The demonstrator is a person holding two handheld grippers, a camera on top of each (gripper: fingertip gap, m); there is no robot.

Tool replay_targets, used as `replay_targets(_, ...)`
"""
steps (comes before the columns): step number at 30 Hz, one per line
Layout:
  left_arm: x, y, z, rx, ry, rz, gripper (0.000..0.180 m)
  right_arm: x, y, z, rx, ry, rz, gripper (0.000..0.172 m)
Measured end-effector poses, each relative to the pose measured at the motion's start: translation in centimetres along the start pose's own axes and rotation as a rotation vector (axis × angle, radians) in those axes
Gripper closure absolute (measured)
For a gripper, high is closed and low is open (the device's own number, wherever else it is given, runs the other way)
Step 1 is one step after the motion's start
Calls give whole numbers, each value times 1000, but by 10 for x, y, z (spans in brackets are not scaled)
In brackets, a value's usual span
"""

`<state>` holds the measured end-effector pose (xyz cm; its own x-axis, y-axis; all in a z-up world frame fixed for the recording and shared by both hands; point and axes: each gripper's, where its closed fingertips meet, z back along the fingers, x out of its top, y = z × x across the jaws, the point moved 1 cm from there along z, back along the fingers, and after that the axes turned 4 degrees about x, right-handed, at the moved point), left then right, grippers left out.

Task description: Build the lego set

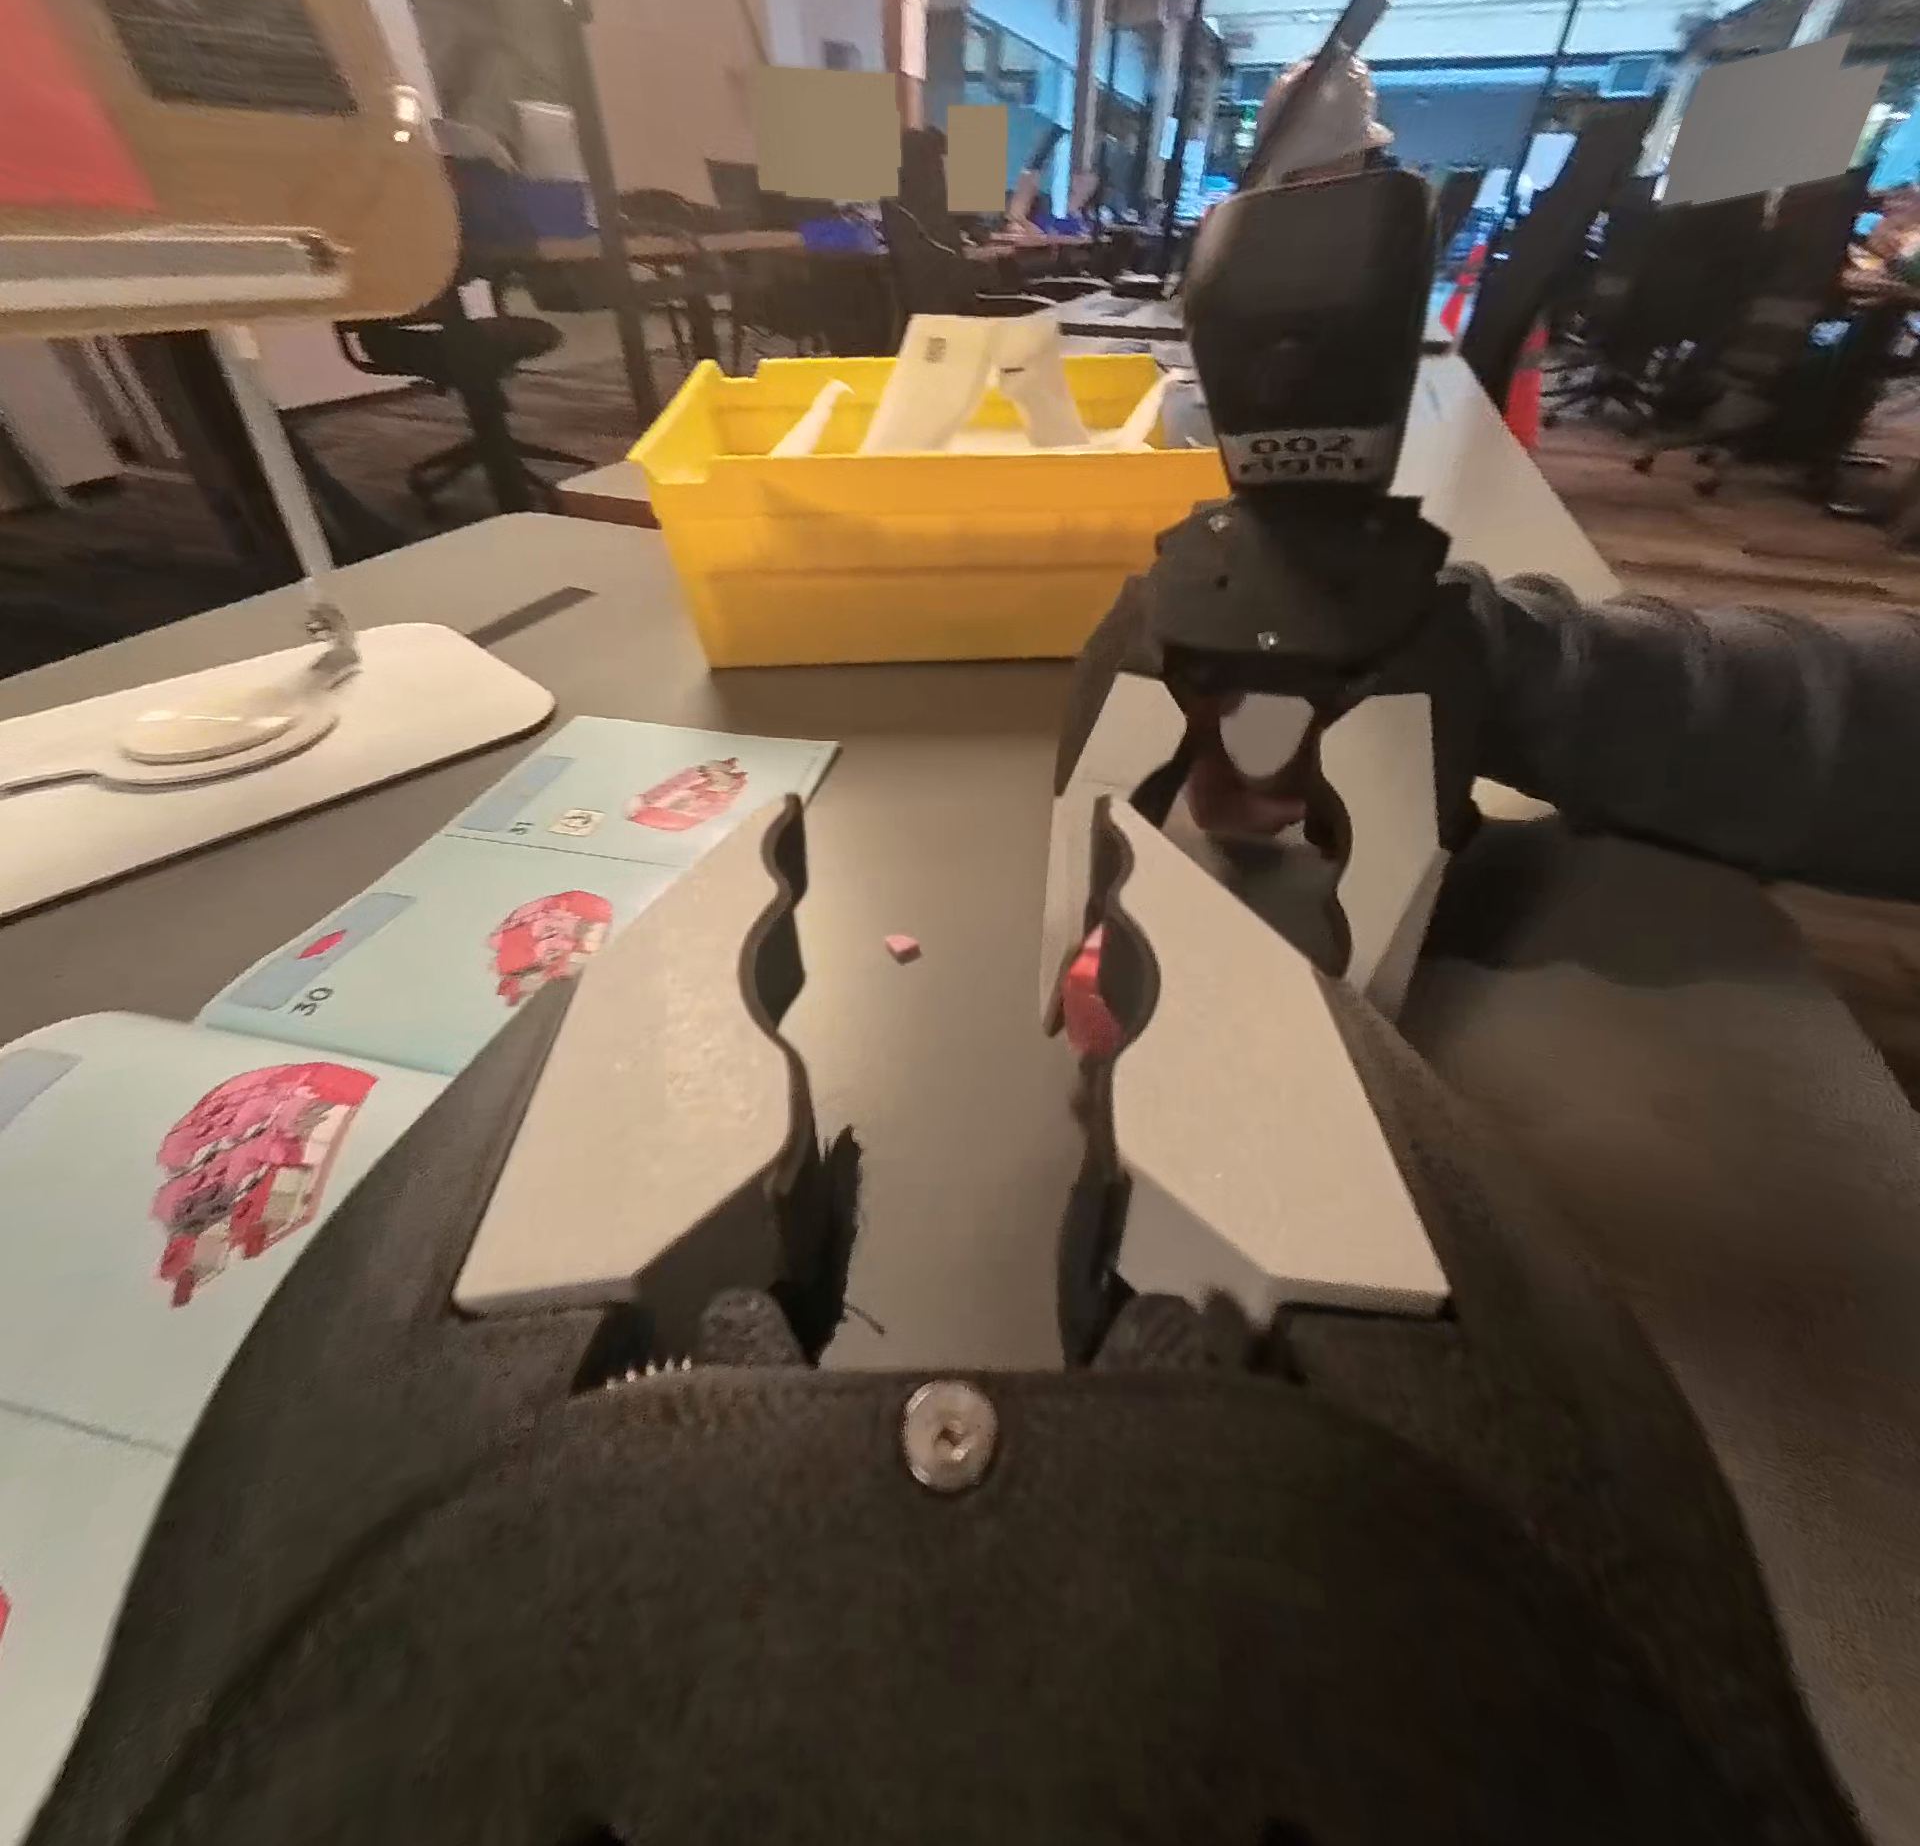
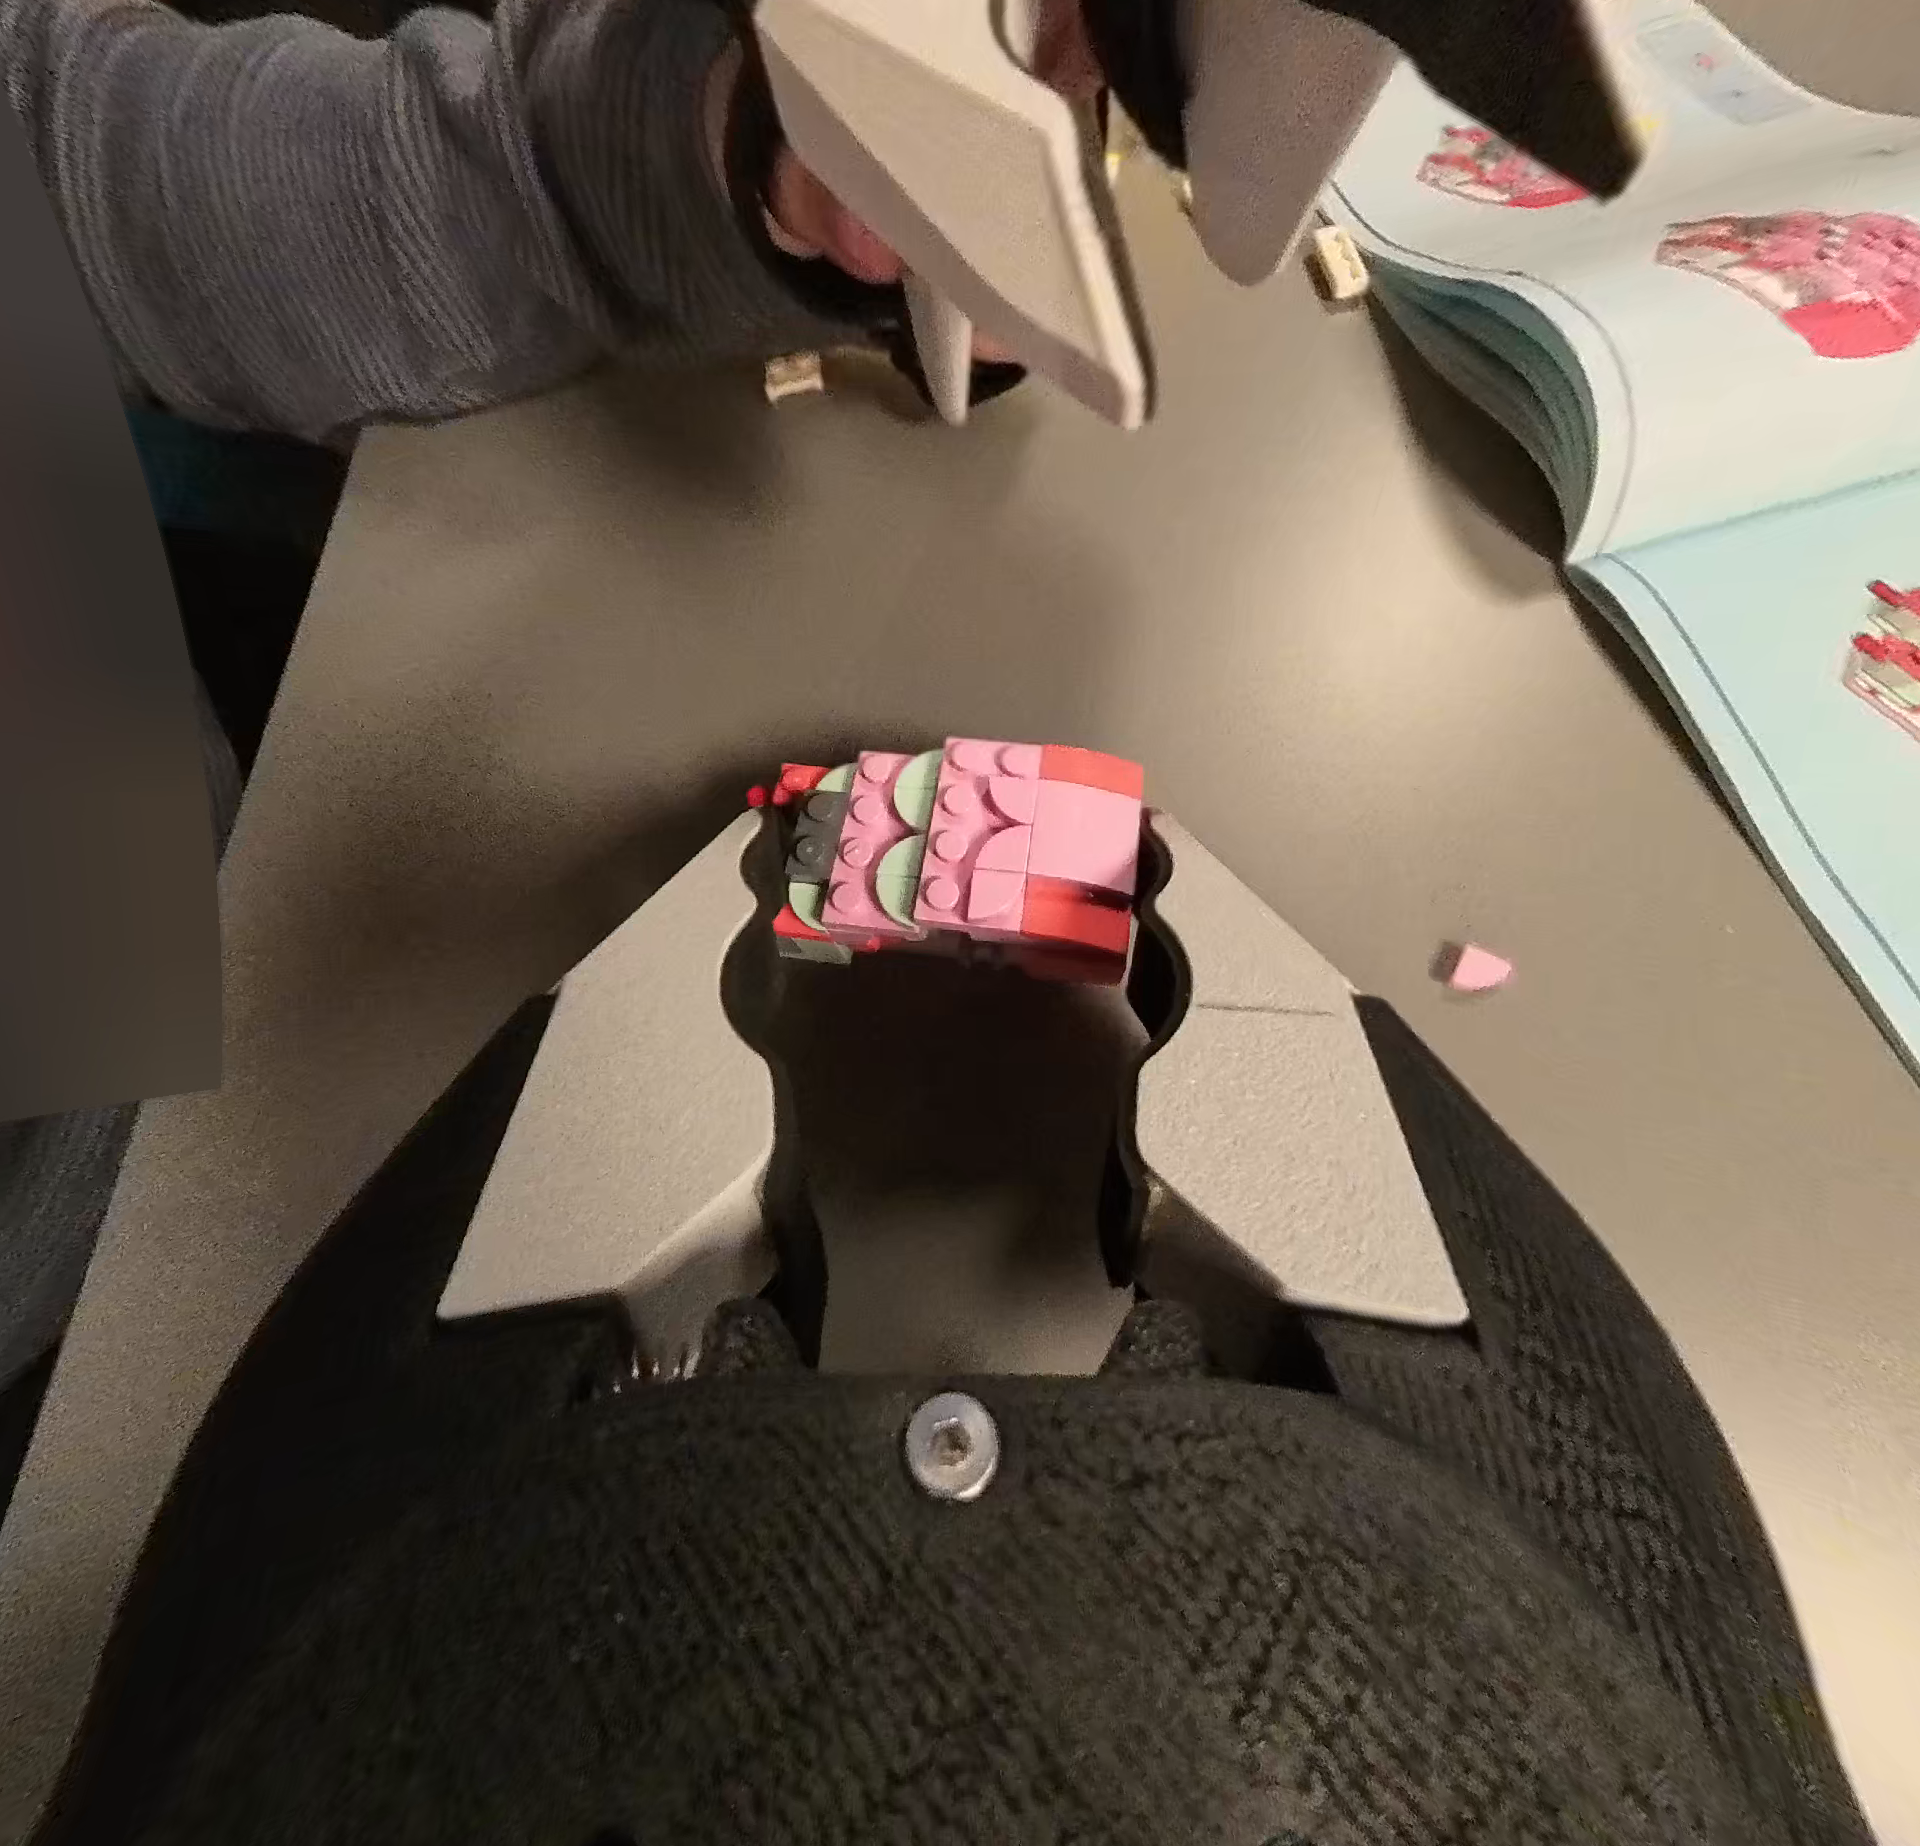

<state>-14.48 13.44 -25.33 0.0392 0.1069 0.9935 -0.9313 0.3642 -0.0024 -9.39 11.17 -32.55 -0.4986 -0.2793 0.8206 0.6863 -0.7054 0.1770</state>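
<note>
A: In the left wrist view, the left tool point(image 1: 945, 923) gapes wide over the bench point(image 1: 935, 757), a small pink piece point(image 1: 901, 948) lying loose between its fingers; a yellow bin point(image 1: 935, 570) stands beyond.

B: Only the right wrist view shows the brick model point(image 2: 956, 861) plainly: the right tool point(image 2: 951, 861) clamps it at both ends, long axis crosswise, studs up

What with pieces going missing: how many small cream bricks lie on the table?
2. One cream brick by the sleeve; another cream brick beside the booklet. Others may be hidden.
</note>
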Motion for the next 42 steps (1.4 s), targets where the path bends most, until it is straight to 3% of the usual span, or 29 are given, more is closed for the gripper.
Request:
replay_targets(3,0,6,-1,45,-6,17,123,3,0,0,13,-9,-8,95)
replay_targets(6,2,5,-1,29,-1,59,116,15,1,19,-4,-163,-35,88)
replay_targets(10,8,15,2,98,-24,65,116,33,-25,55,-94,-448,-203,110)
replay_targets(12,10,22,4,149,-40,67,117,19,-51,61,-271,-400,-238,124)
replay_targets(14,12,29,7,188,-54,83,118,-2,-67,57,-416,-245,-231,133)
replay_targets(16,13,34,10,205,-65,105,119,-11,-73,48,-468,-146,-242,143)
replay_targets(20,14,40,13,220,-79,139,120,-19,-80,28,-497,0,-249,147)
replay_targets(32,15,40,14,210,-83,151,121,-17,-91,25,-571,36,-214,167)
replay_targets(42,15,37,13,202,-81,141,122,-28,-79,39,-617,75,-142,168)
